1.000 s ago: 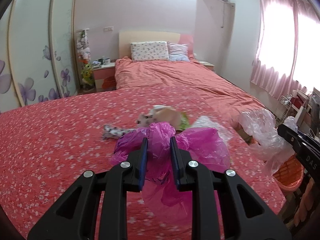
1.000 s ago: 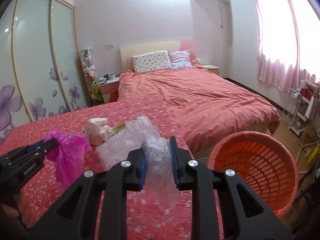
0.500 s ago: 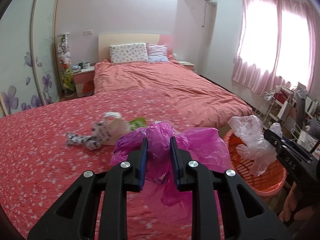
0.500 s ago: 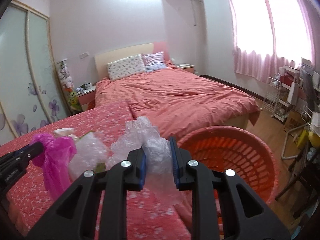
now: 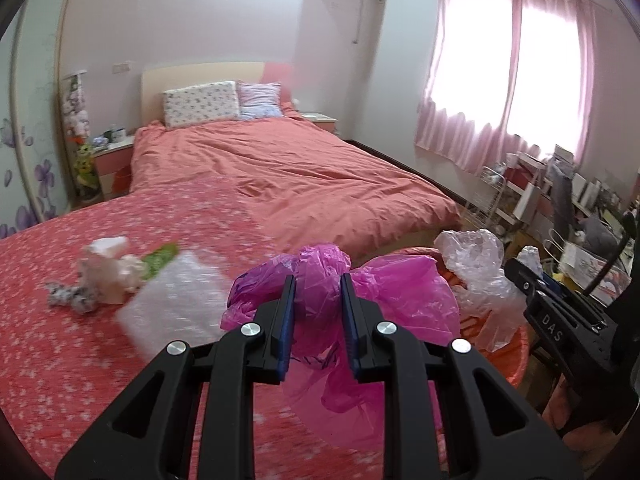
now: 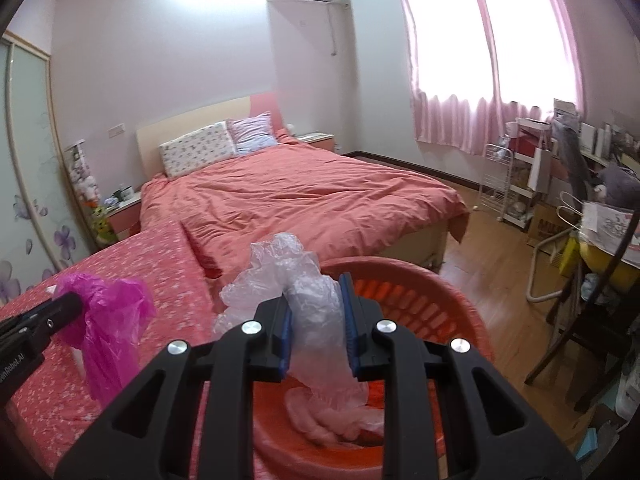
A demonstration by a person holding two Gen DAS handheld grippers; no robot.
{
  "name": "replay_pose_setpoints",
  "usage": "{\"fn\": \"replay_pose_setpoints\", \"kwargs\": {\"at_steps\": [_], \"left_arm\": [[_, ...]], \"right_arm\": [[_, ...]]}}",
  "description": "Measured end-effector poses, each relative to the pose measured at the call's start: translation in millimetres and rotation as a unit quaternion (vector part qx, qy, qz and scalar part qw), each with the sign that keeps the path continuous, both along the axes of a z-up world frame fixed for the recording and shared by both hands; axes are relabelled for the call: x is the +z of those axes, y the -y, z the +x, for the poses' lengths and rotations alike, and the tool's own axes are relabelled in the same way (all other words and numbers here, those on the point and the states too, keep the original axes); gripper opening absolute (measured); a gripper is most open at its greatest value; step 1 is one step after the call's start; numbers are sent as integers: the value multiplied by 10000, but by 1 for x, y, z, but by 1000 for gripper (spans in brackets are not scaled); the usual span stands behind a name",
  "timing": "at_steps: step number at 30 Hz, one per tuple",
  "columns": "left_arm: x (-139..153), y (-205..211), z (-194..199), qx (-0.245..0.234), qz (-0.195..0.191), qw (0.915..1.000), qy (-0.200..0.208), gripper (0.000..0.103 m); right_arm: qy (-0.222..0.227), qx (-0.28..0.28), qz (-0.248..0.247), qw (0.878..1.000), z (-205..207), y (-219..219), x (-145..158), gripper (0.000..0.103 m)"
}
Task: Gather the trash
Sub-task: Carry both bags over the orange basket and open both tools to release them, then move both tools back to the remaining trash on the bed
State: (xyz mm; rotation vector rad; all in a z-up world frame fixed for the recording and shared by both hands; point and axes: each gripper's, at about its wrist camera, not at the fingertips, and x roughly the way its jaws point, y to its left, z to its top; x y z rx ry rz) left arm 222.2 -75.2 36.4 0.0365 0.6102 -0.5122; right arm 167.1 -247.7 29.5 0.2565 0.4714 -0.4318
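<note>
My left gripper is shut on a crumpled magenta plastic bag and holds it above the edge of the floral bedspread. My right gripper is shut on a clear crumpled plastic bag and holds it over the orange laundry-style basket. The clear bag and the right gripper also show at the right of the left wrist view, above the basket. The magenta bag shows at the left of the right wrist view. More trash lies on the bedspread: a bubble-wrap sheet, a pale paper lump, a green wrapper.
A second bed with a salmon duvet stands behind. A nightstand is at the far left. A white wire rack, a chair and a cluttered desk are on the right over wooden floor.
Both grippers have swung right, away from the bedspread. The clear bag now hangs over the basket and the magenta bag has come close to its rim.
</note>
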Motion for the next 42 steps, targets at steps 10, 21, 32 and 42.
{"fn": "replay_pose_setpoints", "kwargs": {"at_steps": [10,21,32,42], "left_arm": [[-10,53,-1,-454,-51,9988,-166,22],[-24,88,6,-720,-18,9968,-346,22],[-37,93,13,-680,104,9960,-566,37],[-38,65,15,-379,237,9978,-486,45]], "right_arm": [[-54,-393,118,9991,-4,41,-14,22],[-115,-618,224,9978,-3,69,-27,23],[-121,-593,394,9974,1,77,-36,41],[-242,-472,242,9983,4,63,-40,51]]}}
